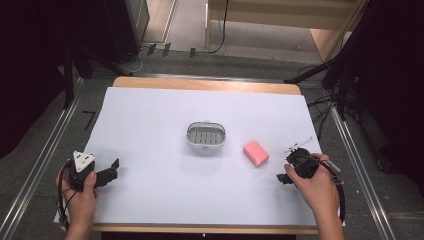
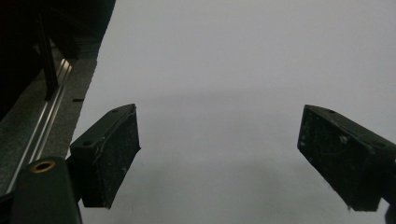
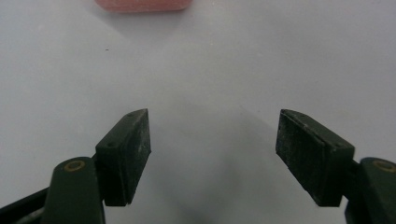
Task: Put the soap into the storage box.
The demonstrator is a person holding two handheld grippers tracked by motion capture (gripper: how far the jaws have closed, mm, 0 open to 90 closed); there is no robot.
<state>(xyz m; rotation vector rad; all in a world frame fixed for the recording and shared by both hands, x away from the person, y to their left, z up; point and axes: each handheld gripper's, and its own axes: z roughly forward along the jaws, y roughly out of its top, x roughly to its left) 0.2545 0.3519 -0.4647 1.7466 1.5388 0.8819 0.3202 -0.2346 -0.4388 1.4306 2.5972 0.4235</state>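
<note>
1. The surface (image 1: pixel 150 130), covered in white, carries a soap dish (image 1: pixel 206 136) at its centre and a pink soap bar (image 1: pixel 255 153) just right of it, lying flat and apart from the dish.
2. We judge the soap bar light, rigid and slippery; take it across its two long sides, at mid-length.
3. Our right gripper (image 3: pixel 212 140) points at the bar, fingers partly open and empty.
4. Our left gripper (image 2: pixel 219 149) rests at the surface's left, fingers wide open, holding nothing.
</note>
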